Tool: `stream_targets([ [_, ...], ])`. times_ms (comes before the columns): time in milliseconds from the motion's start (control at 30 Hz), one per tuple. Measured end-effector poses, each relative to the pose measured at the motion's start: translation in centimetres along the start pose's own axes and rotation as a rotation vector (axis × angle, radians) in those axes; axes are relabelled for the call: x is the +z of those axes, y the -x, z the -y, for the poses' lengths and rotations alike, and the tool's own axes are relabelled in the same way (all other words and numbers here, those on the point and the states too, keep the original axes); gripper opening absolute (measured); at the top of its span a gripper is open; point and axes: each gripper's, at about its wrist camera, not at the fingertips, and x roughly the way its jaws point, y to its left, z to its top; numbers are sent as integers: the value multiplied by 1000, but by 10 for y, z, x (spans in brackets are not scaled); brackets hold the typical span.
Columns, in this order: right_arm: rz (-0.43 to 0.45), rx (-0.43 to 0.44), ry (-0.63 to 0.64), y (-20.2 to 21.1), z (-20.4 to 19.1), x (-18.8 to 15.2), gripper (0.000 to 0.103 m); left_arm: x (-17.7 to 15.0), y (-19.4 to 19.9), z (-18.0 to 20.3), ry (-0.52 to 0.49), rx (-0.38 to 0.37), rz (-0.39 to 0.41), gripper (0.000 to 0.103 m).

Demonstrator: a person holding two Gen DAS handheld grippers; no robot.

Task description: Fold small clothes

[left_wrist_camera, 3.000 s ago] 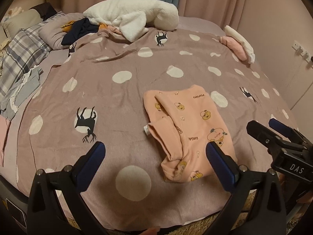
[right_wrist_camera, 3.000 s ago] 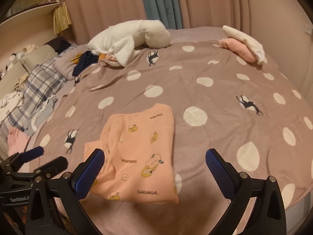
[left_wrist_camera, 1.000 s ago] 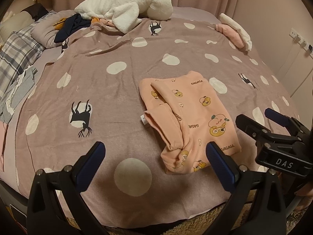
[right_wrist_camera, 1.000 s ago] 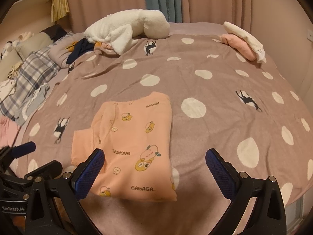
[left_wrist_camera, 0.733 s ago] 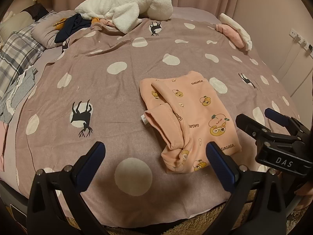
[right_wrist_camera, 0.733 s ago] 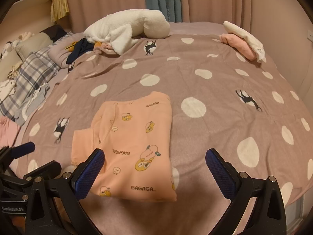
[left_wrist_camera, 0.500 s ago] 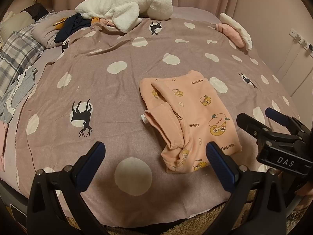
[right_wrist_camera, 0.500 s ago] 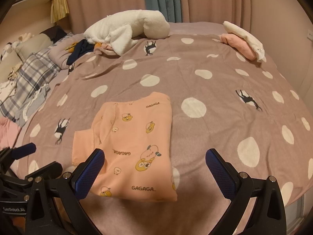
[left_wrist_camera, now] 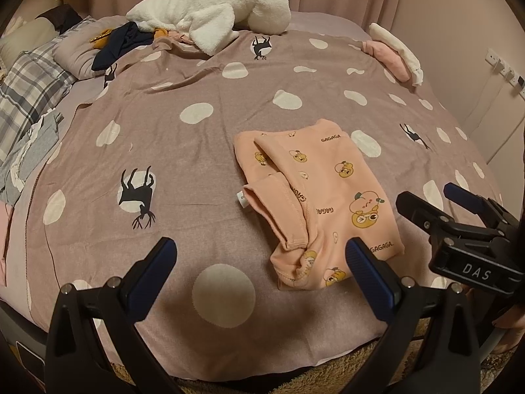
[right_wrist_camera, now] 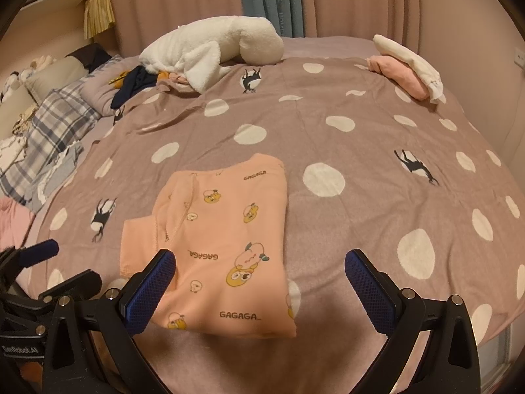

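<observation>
A small pink garment [left_wrist_camera: 323, 197] with cartoon prints and "GAGAGA" lettering lies folded on the mauve polka-dot bedspread [left_wrist_camera: 183, 151], a sleeve doubled over its left side. It also shows in the right wrist view [right_wrist_camera: 220, 246]. My left gripper [left_wrist_camera: 261, 274] is open and empty, near the bed's front edge, left of the garment's near end. My right gripper [right_wrist_camera: 259, 285] is open and empty, its left finger over the garment's near left corner. In the left wrist view the right gripper [left_wrist_camera: 449, 207] is beside the garment's right edge. In the right wrist view the left gripper [right_wrist_camera: 49, 266] is at the lower left.
A white plush blanket [left_wrist_camera: 210, 16] and dark clothes [left_wrist_camera: 121, 42] lie at the bed's far side. A pink and white folded pile [right_wrist_camera: 407, 62] sits far right. A plaid cloth [right_wrist_camera: 49, 134] and loose laundry lie at the left. A shaggy rug [left_wrist_camera: 328, 374] is below the bed's edge.
Between three and one second ago both grippers shifted a little relative to the garment. Over the last second almost nothing moved. Both stay open.
</observation>
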Motion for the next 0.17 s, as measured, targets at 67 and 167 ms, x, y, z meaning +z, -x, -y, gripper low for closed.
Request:
stream_targets([
  [67, -1, -2, -2, 0, 0, 0, 102, 0, 0, -2, 5, -1, -1, 103],
  [167, -1, -2, -2, 0, 0, 0, 102, 0, 1, -4, 10, -5, 1, 103],
])
